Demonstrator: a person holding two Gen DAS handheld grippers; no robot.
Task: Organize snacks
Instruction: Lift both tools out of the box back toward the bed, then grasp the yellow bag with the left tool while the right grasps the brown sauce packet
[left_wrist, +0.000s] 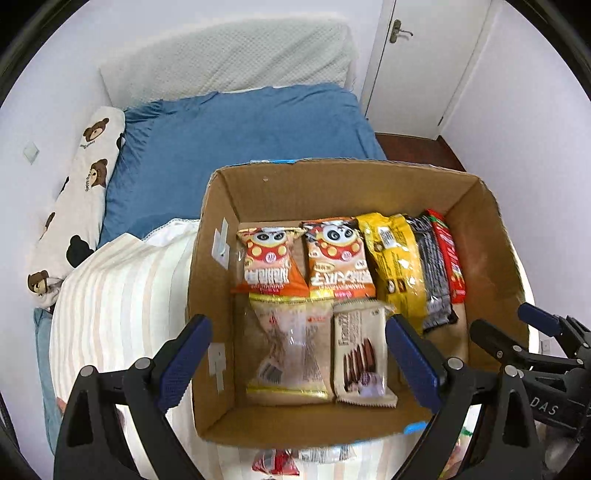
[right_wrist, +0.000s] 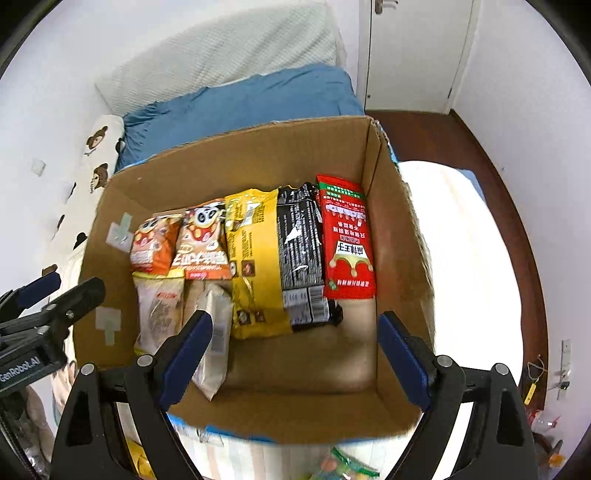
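- Cardboard box (left_wrist: 491, 236) is set on a bed, upon a striped blanket (left_wrist: 122, 295); blue sheet (left_wrist: 240, 140) and bear-print pillow (left_wrist: 81, 206) are seen beyond it.
- Seven packets are already laid in the box: two panda-print snack bags (left_wrist: 303, 258) at the far left, a clear-windowed packet (left_wrist: 288, 354) and a wafer packet (left_wrist: 362, 354) in front of them, then a yellow bag (right_wrist: 255, 266), a black packet (right_wrist: 301, 254) and a red packet (right_wrist: 347, 236) ranged rightward.
- Task is judged well advanced. A few loose wrappers are glimpsed on the bed just outside the near wall, blurred; these are probably still to be packed.
- Bare box floor is left at the near right corner, in front of the black and red packets.
- Left gripper (left_wrist: 295, 365) hangs over the near-left packets, fingers spread wide, nothing held.
- Right gripper (right_wrist: 295, 362) hangs over the bare corner, fingers likewise spread and empty.
- Box walls stand tall; entry from above is judged necessary. The two grippers are close side by side, so crowding is a risk.
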